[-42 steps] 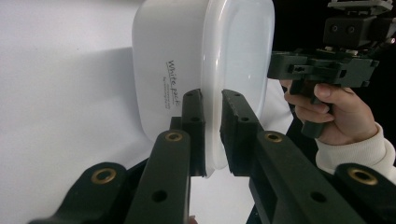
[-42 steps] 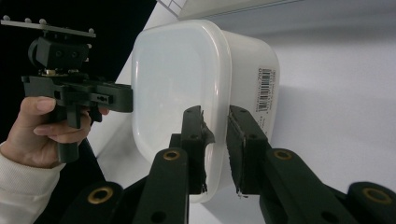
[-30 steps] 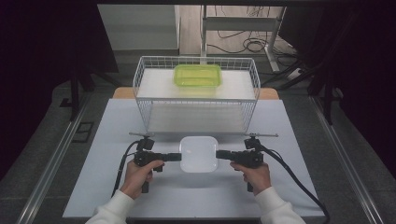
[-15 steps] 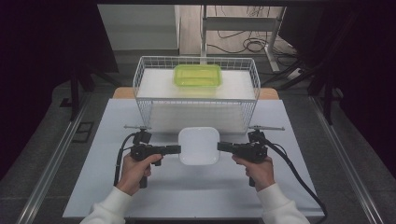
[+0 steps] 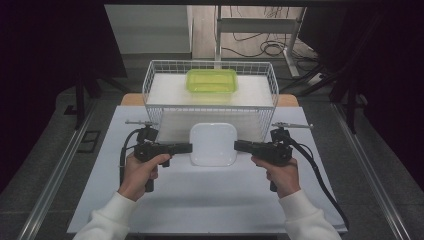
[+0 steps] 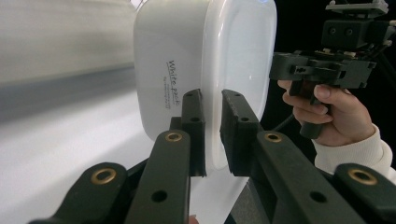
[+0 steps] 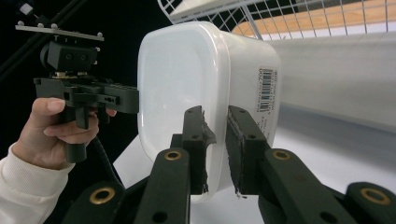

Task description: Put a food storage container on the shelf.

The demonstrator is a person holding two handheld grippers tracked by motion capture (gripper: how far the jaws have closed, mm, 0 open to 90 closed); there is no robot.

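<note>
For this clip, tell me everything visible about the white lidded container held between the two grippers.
The white container is a rounded-rectangle plastic box with a glossy lid, "White pack" printed on one side wall and a barcode sticker on another. It sits level, lid up, in front of the wire basket. The left gripper and right gripper each clamp its lid rim from opposite sides; nothing else visibly touches it.

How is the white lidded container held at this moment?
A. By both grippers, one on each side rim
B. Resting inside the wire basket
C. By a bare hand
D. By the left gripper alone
A: the left gripper and the right gripper each clamp an opposite rim of the white container, in front of the wire basket.
</note>
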